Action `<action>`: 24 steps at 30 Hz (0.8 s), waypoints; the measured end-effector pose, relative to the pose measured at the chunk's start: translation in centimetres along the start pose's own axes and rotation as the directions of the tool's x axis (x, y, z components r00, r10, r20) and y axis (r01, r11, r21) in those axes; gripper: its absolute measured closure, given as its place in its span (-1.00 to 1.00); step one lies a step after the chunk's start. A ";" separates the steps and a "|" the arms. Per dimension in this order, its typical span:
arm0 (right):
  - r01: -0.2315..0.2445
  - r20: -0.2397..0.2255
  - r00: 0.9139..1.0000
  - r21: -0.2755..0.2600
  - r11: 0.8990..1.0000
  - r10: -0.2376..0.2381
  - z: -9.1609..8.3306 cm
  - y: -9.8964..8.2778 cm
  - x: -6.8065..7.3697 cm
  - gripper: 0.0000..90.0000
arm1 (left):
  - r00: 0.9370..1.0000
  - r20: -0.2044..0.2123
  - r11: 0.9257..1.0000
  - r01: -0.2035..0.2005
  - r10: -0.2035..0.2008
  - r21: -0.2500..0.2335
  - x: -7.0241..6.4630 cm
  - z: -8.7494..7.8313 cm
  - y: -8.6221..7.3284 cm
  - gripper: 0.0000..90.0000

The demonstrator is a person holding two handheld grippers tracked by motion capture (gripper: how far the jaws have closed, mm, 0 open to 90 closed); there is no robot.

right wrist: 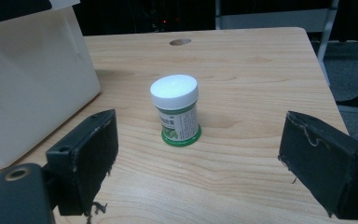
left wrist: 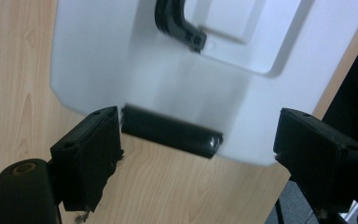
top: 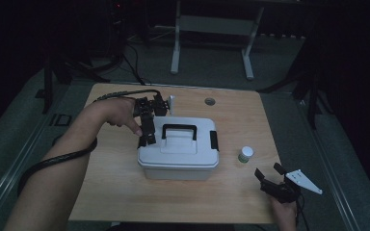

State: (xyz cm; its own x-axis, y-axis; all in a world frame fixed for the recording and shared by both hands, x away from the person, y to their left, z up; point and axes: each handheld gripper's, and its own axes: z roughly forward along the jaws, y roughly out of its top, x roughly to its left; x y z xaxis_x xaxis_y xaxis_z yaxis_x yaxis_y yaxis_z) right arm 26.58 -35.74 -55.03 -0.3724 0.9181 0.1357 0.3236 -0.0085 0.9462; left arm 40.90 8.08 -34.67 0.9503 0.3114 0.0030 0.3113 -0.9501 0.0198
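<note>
step: unlatching white storage box (top: 178,150); left gripper (left wrist: 198,140) wide open, empty, astride box's left-end black latch (left wrist: 171,131), next closing on latch; right gripper (right wrist: 198,158) open, empty, facing small bottle (right wrist: 175,110) right of box

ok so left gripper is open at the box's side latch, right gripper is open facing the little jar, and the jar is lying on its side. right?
One thing is off: the jar stands upright, white cap on top, as the right gripper view shows. The rest holds: the left gripper is open at the side latch of the box, and the right gripper is open facing the jar.
</note>
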 end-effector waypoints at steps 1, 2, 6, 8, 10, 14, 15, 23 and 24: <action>0.000 -0.001 1.000 0.000 1.000 0.000 0.0 0.0 0.0 -0.75 | 1.000 0.001 1.000 -0.010 0.010 -0.009 0.1 0.0 0.2 -0.68; 0.000 0.000 1.000 0.000 1.000 0.000 0.0 0.0 0.0 -0.75 | 1.000 0.010 1.000 -0.016 0.016 -0.014 0.3 0.0 0.5 -0.67; -0.001 -0.006 1.000 0.000 1.000 0.001 0.0 0.0 0.0 -0.75 | 1.000 0.002 1.000 -0.027 0.027 -0.007 0.5 0.3 1.5 -0.63; -0.002 -0.008 1.000 0.000 1.000 0.002 0.0 0.0 -0.1 -0.75 | 1.000 0.012 1.000 -0.025 0.025 0.002 0.6 0.6 1.9 -0.59; -0.001 -0.010 1.000 0.001 1.000 0.001 0.0 0.0 -0.1 -0.75 | 1.000 0.006 1.000 -0.019 0.019 0.013 0.8 0.8 2.3 -0.56; -0.003 -0.015 1.000 0.002 1.000 0.003 0.0 0.0 -0.1 -0.75 | 0.999 0.001 0.999 -0.046 0.046 0.013 1.0 1.3 2.7 -0.49; -0.004 -0.017 1.000 0.004 1.000 0.004 0.0 0.0 -0.1 -0.75 | 0.999 0.003 0.998 -0.054 0.054 0.013 1.1 1.4 2.8 -0.48; -0.010 -0.025 1.000 0.008 1.000 0.011 0.0 0.0 -0.2 -0.75 | 0.992 0.012 0.992 -0.129 0.128 0.007 1.2 1.8 3.8 -0.13; -0.011 -0.025 1.000 0.009 1.000 0.011 0.0 0.0 -0.2 -0.74 | 0.991 0.019 0.991 -0.132 0.131 0.014 1.1 1.9 3.8 -0.08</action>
State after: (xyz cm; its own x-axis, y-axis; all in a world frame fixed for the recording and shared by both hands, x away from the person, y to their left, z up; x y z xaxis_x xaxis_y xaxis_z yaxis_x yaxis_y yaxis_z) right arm 26.63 -35.87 -55.10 -0.3903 0.9079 0.1530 0.3351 -0.0148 0.9421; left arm 43.20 4.74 -36.48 0.9829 0.1834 -0.0131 0.1835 -0.9830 0.0051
